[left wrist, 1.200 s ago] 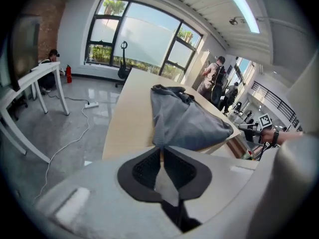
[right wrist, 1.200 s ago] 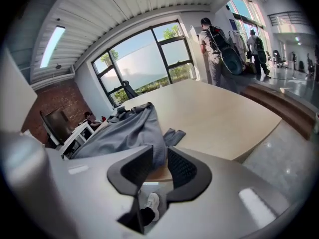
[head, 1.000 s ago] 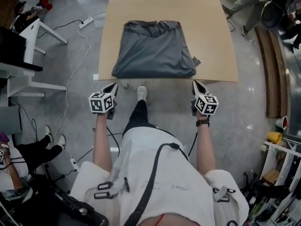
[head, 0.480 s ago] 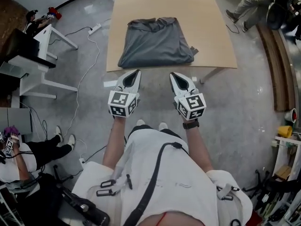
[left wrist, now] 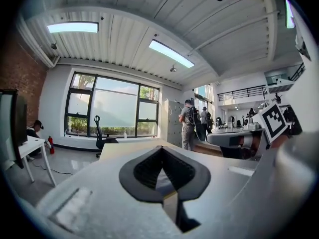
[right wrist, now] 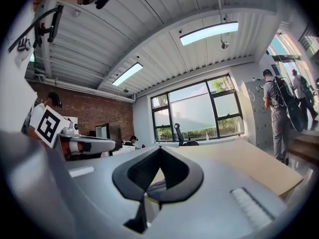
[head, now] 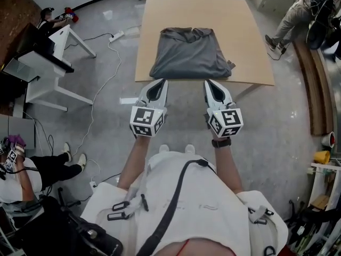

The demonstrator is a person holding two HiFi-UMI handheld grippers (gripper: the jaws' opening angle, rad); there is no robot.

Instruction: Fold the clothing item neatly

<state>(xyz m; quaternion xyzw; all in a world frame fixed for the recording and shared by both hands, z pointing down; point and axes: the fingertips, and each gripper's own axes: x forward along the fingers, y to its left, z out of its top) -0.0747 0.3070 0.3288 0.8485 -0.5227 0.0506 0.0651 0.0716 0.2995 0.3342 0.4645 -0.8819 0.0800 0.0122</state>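
On the tan table, in the head view, a grey shirt is lying folded into a neat block, near the edge closest to me. Only this view is showing the shirt; I'm not making it out in either gripper view.

Both tongs are hanging in the air near that edge, side by side, not touching the cloth. L gripper is pinching shut w/ nothing in it; the left gripper view is showing its black tips meeting. R gripper is closed & empty too, w/ the same look in the right gripper view.

Both gripper views are looking out across the room, so they're giving me stuff the head view isn't: big windows, long ceiling lights, ppl w/ backpacks standing far off. Only the right gripper view is showing a brick wall. Only the head view is showing a white power strip lying on the floor.
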